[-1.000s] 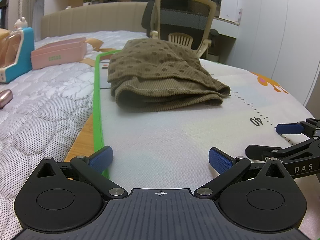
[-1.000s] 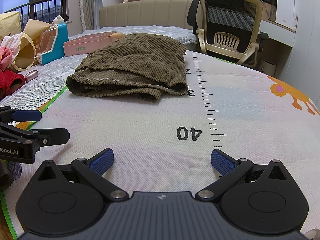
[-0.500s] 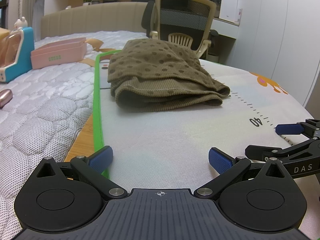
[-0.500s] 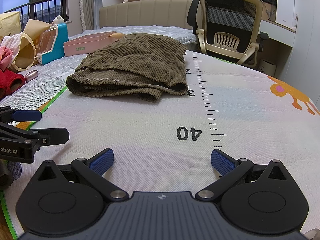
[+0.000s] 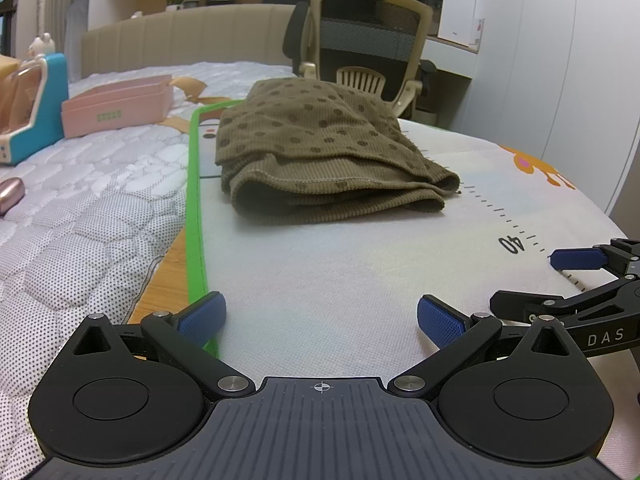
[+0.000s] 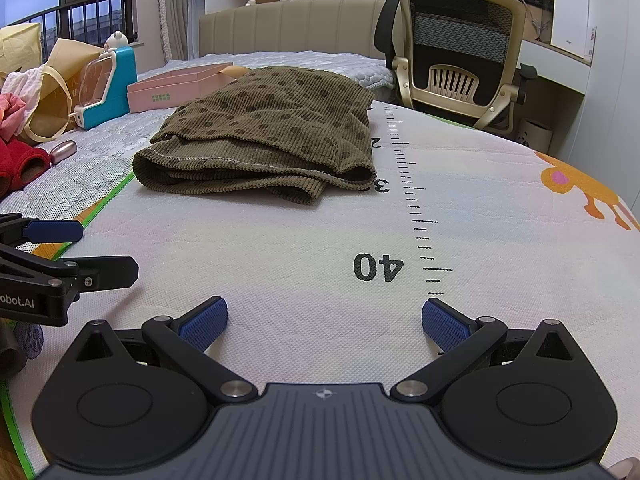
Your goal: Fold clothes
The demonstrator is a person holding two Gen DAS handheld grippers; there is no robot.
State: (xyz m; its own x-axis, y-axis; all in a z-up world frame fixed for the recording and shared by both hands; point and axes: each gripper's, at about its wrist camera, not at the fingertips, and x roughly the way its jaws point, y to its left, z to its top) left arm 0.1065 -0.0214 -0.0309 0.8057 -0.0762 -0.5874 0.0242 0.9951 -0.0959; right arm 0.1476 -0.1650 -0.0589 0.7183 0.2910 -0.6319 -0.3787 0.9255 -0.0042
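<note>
Polka-dot corduroy garment (image 5: 320, 160) sitting already bundled into a few layers on the far part of the play mat (image 5: 340, 280), beside the green border and the printed ruler (image 6: 416, 208), all on top of the bed. Left tool (image 5: 318, 318) and right tool (image 6: 325, 320) both spread wide, holding nothing, parked low over bare mat well short of the fabric. Probably hanging back to size up the fold before tidying that loose front edge.
</note>
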